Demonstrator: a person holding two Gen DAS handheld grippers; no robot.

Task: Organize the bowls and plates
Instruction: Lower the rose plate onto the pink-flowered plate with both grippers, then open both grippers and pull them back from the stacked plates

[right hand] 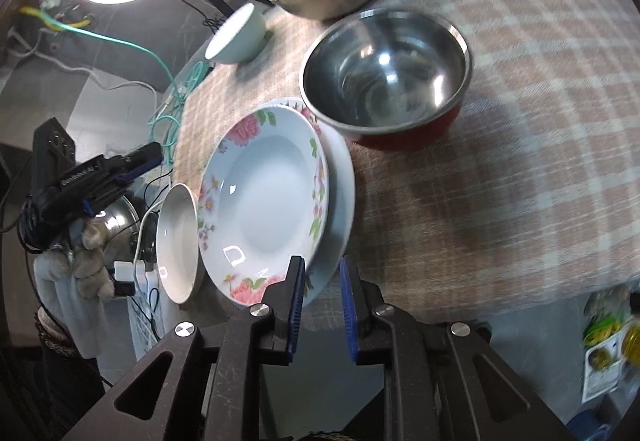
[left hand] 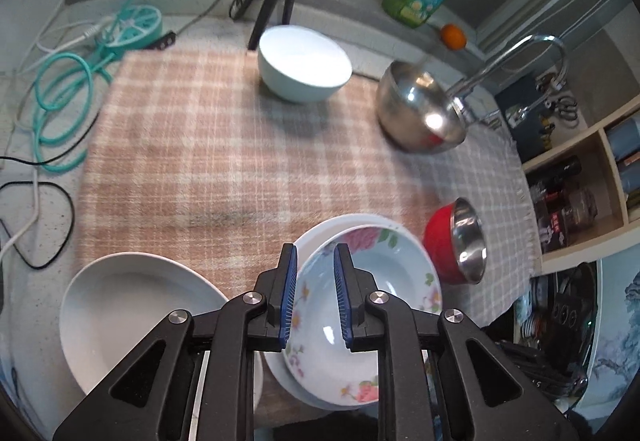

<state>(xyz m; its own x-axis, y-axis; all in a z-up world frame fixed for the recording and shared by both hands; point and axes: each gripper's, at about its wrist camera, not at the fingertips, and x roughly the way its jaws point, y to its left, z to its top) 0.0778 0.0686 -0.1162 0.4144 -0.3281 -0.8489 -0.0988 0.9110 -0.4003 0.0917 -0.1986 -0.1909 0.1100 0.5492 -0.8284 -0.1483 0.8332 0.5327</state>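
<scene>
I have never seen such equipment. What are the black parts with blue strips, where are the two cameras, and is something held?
No robot: a person holds a hand gripper in each hand, with a camera on each looking along its fingers. One picture is from the left gripper, the other from the right gripper. The blue strips are finger pads. Both grippers are open and empty. On the checked cloth lie a floral plate stacked on a white plate, another white plate, a red bowl, a steel bowl and a pale bowl.
</scene>
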